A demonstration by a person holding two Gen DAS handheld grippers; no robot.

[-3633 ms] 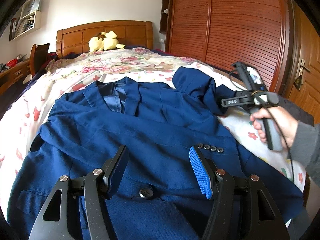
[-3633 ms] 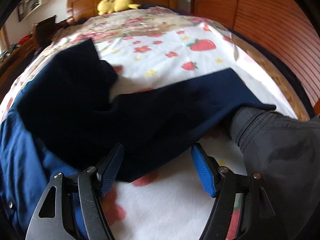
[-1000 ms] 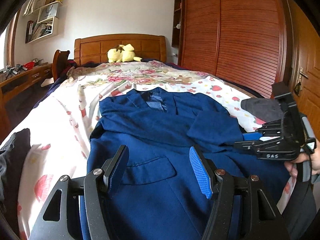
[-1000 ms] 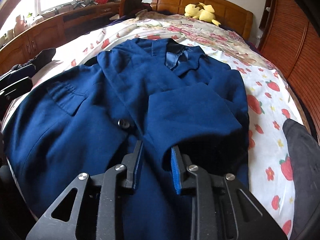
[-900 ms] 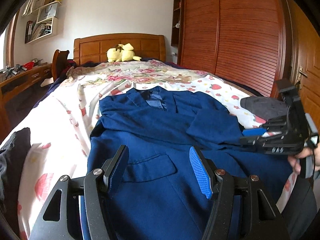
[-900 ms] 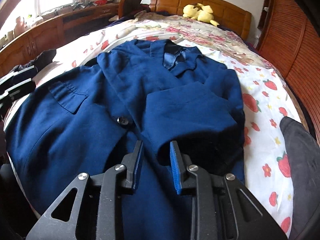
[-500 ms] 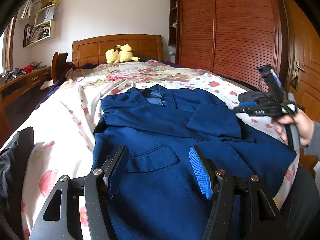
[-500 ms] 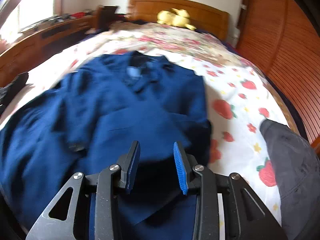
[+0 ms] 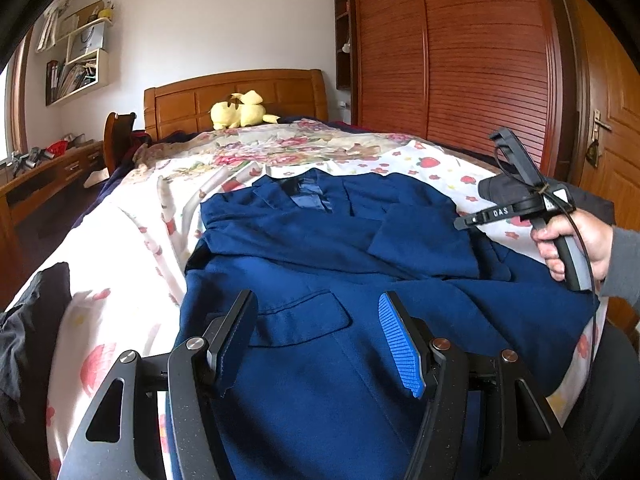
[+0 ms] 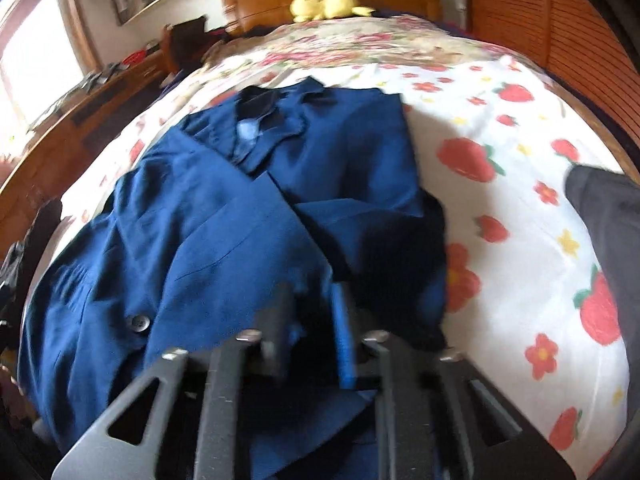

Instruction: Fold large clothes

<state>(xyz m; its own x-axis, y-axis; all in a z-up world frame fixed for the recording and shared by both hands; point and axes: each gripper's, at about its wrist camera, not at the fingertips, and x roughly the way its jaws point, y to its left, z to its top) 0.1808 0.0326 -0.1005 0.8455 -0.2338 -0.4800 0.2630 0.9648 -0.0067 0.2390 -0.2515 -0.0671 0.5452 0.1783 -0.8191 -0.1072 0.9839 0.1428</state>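
Observation:
A navy blue suit jacket (image 9: 344, 264) lies face up on the bed, collar toward the headboard, its right sleeve folded across the chest. It also shows in the right wrist view (image 10: 224, 216). My left gripper (image 9: 320, 340) is open and empty, hovering over the jacket's lower front near the flap pocket (image 9: 304, 312). My right gripper (image 10: 312, 320) hangs over the jacket's right side with jaws narrowly apart and nothing between them; the view is blurred. In the left wrist view the right gripper (image 9: 464, 222) is held above the jacket's right edge.
The bed has a floral and strawberry sheet (image 9: 132, 280). A yellow plush toy (image 9: 240, 114) sits at the wooden headboard. Dark garments lie at the bed's left edge (image 9: 28, 320) and right edge (image 10: 608, 216). A wooden wardrobe (image 9: 460, 60) stands on the right, a desk (image 9: 36, 184) on the left.
My right gripper let go of the folded sleeve, lifted off the jacket and swung to the right. The sleeve stays folded across the chest. My left gripper has barely moved.

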